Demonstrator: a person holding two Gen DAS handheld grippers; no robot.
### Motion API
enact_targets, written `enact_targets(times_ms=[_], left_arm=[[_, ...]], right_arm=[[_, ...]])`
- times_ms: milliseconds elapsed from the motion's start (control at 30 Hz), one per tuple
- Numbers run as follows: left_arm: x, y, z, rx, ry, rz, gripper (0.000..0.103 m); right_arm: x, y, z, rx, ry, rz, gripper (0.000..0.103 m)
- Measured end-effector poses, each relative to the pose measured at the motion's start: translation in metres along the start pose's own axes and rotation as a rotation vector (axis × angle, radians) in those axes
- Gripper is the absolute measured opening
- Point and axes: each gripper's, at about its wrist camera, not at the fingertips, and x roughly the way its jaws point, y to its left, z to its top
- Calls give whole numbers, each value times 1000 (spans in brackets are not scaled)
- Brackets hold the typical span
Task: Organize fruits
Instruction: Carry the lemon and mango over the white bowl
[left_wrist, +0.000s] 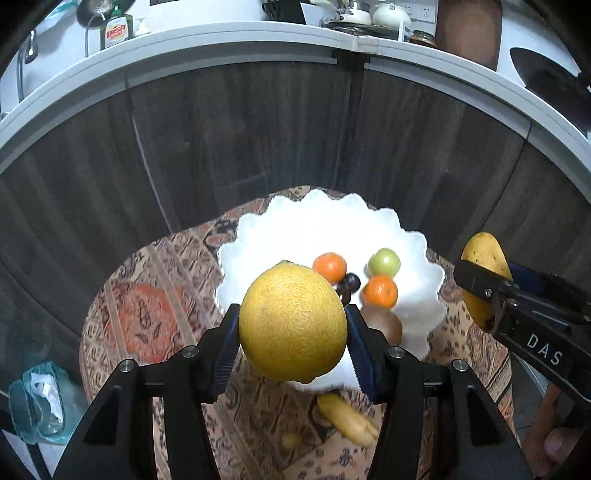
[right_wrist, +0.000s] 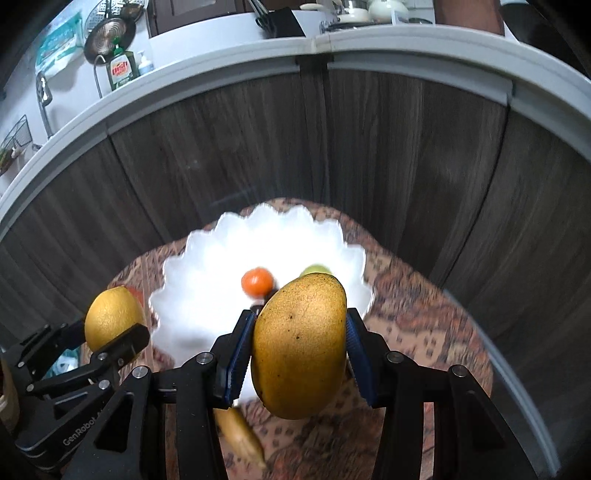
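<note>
Above the patterned table (left_wrist: 155, 317), left gripper (left_wrist: 291, 328) pinches a yellow citrus (left_wrist: 291, 321); right gripper (right_wrist: 299, 347) pinches a mango (right_wrist: 299, 343), both near the white scalloped bowl's (left_wrist: 280, 229) near rim. Best carry each farther over bare bowl floor, left of the small oranges (left_wrist: 330, 265), lower before letting go, one at a time.

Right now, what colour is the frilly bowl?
White. The bowl with its wavy rim shows best in the left wrist view.
</note>
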Motion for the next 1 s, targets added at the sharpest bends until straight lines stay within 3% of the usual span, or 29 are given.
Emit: enact_targets(times_ms=[233, 1000], left_arm=[[24, 2, 14, 19, 18, -3, 54], [93, 9, 9, 14, 117, 5, 54]], right_arm=[[21, -2, 16, -7, 13, -5, 49], [97, -11, 6, 24, 129, 0, 49]])
